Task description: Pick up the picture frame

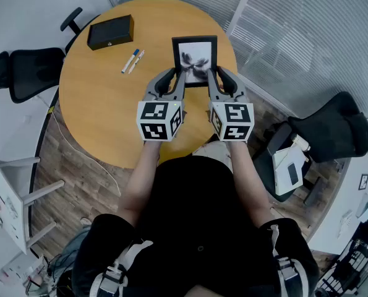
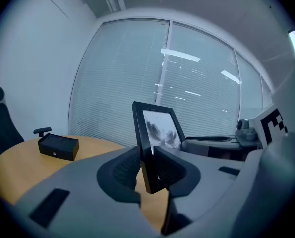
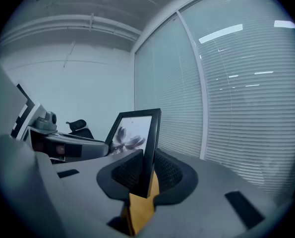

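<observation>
We hold the picture frame (image 1: pixel 195 59) upright with both tongs, at the far side of the round tabletop (image 1: pixel 103 104). Our left tongs (image 1: pixel 178 73) are clamped on its left edge, near the bottom corner. Our right tongs (image 1: pixel 218 73) pinch its right edge the same way. We cannot tell if its bottom touches the wood. A black box (image 1: pixel 110 31) and two pens (image 1: pixel 132 60) lie to the left, well apart from it.

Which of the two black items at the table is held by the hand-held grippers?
The picture frame, clamped at its side edges by the left hand-held gripper and right hand-held gripper; the black box lies apart, untouched.
</observation>
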### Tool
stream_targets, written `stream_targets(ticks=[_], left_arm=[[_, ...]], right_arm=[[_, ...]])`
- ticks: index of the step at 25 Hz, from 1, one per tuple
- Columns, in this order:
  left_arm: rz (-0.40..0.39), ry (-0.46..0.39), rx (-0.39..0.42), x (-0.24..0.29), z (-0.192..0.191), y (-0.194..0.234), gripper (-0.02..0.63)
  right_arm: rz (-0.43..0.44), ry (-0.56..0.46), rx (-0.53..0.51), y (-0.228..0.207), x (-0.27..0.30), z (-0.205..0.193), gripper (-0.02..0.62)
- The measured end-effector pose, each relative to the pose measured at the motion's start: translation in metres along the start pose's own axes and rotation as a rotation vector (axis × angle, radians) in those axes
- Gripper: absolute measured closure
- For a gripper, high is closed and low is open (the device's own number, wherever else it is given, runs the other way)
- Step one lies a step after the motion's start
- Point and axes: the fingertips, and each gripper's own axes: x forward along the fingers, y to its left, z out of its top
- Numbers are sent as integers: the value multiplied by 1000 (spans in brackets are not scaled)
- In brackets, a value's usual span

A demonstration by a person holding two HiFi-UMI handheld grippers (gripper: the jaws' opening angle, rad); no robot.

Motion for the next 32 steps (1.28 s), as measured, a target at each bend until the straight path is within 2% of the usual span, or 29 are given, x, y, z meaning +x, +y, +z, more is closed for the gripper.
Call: stream_targets(ticks=[13, 19, 22, 26, 29, 32], left_arm=[[26, 36, -29, 14, -13, 13, 512], [80, 110, -95, 35, -49, 41, 512], [150, 194, -167, 48, -96, 65, 512], [275, 402, -282, 60, -192, 106, 512], [392, 576, -431, 38, -280, 134, 512], [512, 665, -557, 4, -344, 159, 512]], right_arm=[[29, 48, -9, -1, 21, -12, 506], [89, 155, -11, 2, 59, -47, 508], [159, 277, -10, 10, 88, -91, 508], [300, 556, 20, 33, 134, -192, 503], [452, 775, -12, 77, 150, -277, 500], [589, 891, -60, 126, 155, -337, 499]])
